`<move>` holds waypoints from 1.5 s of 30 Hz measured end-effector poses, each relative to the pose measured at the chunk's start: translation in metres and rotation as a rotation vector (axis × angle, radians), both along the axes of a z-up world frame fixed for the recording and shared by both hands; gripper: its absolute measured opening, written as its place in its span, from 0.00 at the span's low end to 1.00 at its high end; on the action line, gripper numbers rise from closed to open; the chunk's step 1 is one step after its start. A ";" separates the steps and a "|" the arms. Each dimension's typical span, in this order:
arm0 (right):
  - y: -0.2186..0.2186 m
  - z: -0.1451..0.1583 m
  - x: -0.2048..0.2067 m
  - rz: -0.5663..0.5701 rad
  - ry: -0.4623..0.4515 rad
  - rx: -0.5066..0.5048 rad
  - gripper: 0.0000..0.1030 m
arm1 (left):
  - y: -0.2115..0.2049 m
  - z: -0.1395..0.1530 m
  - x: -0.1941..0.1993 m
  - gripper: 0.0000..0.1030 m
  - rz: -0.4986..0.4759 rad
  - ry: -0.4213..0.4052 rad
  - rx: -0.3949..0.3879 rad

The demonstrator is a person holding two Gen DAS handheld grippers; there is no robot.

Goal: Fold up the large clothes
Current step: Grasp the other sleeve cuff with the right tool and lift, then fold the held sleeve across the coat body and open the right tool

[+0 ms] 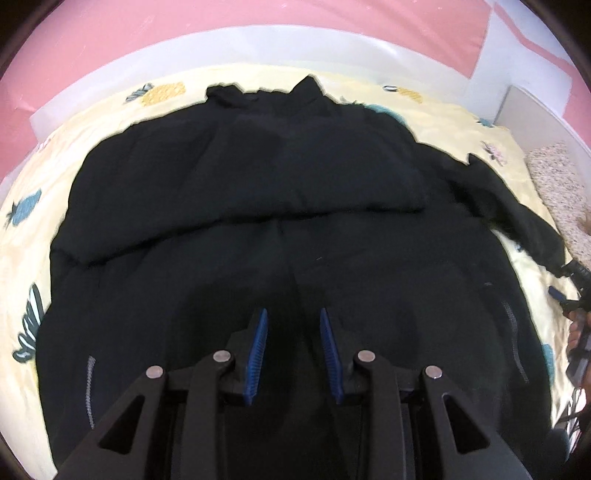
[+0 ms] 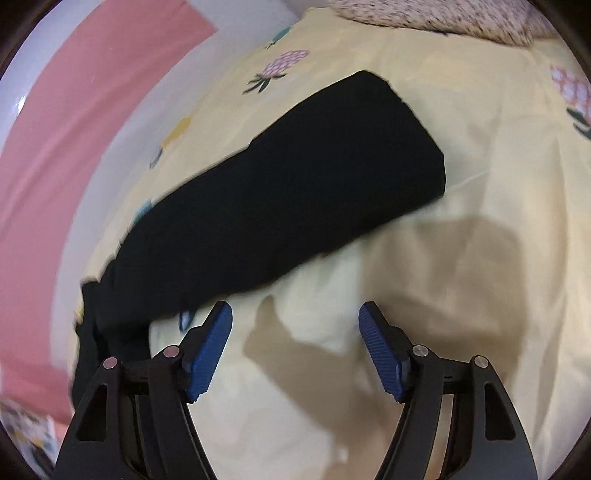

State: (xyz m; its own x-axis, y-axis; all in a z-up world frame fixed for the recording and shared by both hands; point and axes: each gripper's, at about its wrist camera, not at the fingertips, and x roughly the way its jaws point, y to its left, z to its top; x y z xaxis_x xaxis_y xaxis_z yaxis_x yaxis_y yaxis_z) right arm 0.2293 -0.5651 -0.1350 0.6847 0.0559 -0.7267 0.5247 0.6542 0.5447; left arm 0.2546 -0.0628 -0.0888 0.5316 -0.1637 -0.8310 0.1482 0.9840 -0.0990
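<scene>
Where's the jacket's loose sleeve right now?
In the right wrist view the sleeve lies stretched on the yellow sheet, up and left of the open right gripper, its cuff pointing toward the speckled pillow.

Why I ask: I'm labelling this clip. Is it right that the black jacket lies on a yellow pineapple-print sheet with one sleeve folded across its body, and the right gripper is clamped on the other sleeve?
Not quite. In the right wrist view the right gripper is open, its fingers apart over the bare yellow sheet, beside the other sleeve, not clamped on it. The rest holds: the black jacket lies on that sheet.
</scene>
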 end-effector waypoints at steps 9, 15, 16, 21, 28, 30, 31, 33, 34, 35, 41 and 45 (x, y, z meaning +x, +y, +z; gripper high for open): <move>-0.032 -0.002 0.032 -0.117 -0.041 0.033 0.70 | 0.003 -0.020 0.000 0.35 0.001 -0.031 0.002; -0.038 0.007 0.046 -0.167 0.040 -0.009 0.36 | 0.004 -0.024 0.000 0.35 -0.005 -0.046 0.005; -0.040 0.010 0.047 -0.160 0.031 0.001 0.26 | 0.004 -0.024 0.001 0.35 -0.006 -0.043 0.002; -0.026 0.063 0.049 -0.114 -0.034 -0.106 0.19 | 0.010 -0.014 0.008 0.35 0.012 -0.019 -0.033; 0.014 0.158 0.069 0.000 -0.199 -0.200 0.18 | 0.028 0.016 0.031 0.35 0.035 -0.077 -0.030; 0.032 0.183 0.078 0.047 -0.249 -0.221 0.18 | 0.037 0.025 0.043 0.35 0.050 -0.103 -0.020; 0.041 0.193 0.084 0.068 -0.268 -0.230 0.18 | 0.043 0.028 0.049 0.35 0.062 -0.112 -0.018; 0.064 0.212 0.091 0.121 -0.308 -0.246 0.18 | 0.059 0.033 0.060 0.35 0.099 -0.122 -0.023; 0.081 0.225 0.097 0.158 -0.332 -0.257 0.18 | 0.067 0.034 0.064 0.35 0.115 -0.125 -0.028; 0.091 0.230 0.099 0.177 -0.343 -0.263 0.18 | 0.076 0.034 0.067 0.35 0.134 -0.127 -0.033; 0.187 0.258 0.132 0.356 -0.396 -0.299 0.18 | 0.120 0.022 0.062 0.35 0.231 -0.108 -0.066; 0.264 0.246 0.154 0.497 -0.381 -0.333 0.18 | 0.140 0.007 0.051 0.35 0.257 -0.089 -0.081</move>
